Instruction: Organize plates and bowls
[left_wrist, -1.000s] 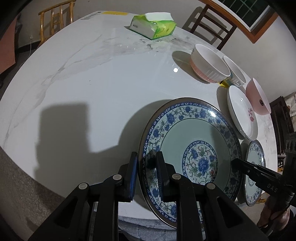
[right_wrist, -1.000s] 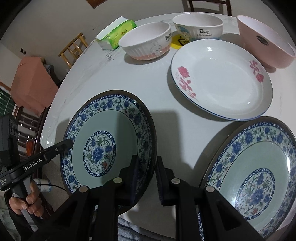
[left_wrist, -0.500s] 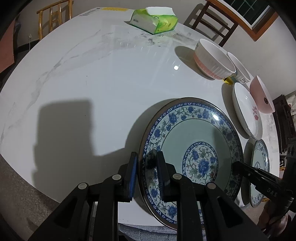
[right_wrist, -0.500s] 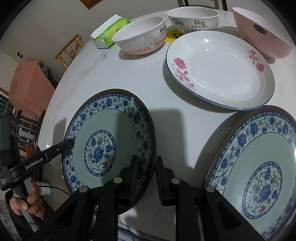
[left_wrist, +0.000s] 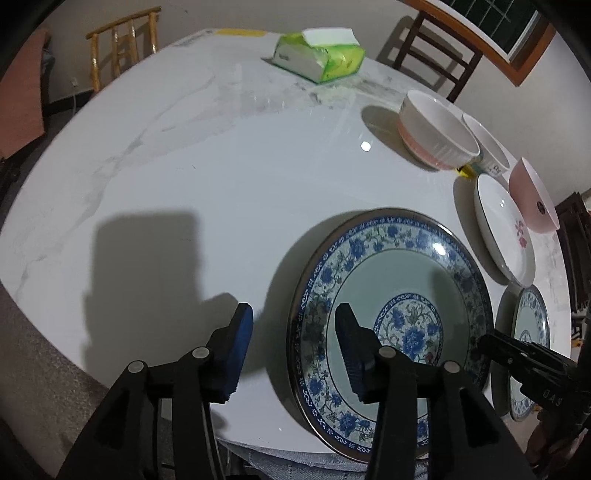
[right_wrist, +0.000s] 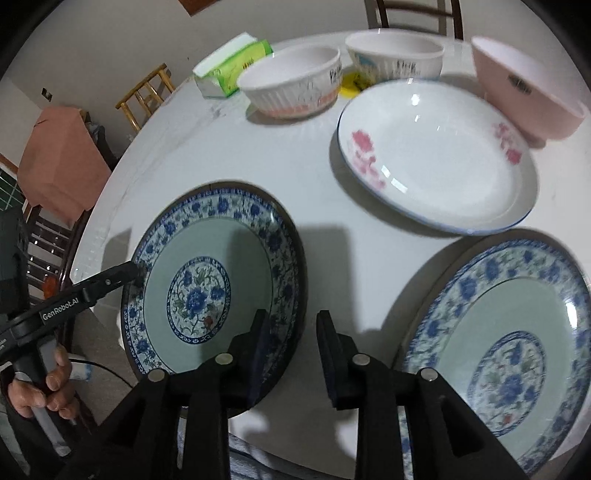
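Surface: white marble table, chairs beyond.
Left gripper: just opening, astride blue-patterned plate rim, pads clear.
Right gripper: likewise.

Left tool just opening, straddling blue-patterned plate rim.

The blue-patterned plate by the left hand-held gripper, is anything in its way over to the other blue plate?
Nothing visible. Between the blue-patterned plate and the second blue plate lies only bare table. Both hand-held grippers, left and right, have just opened and straddle its rim without pressing.
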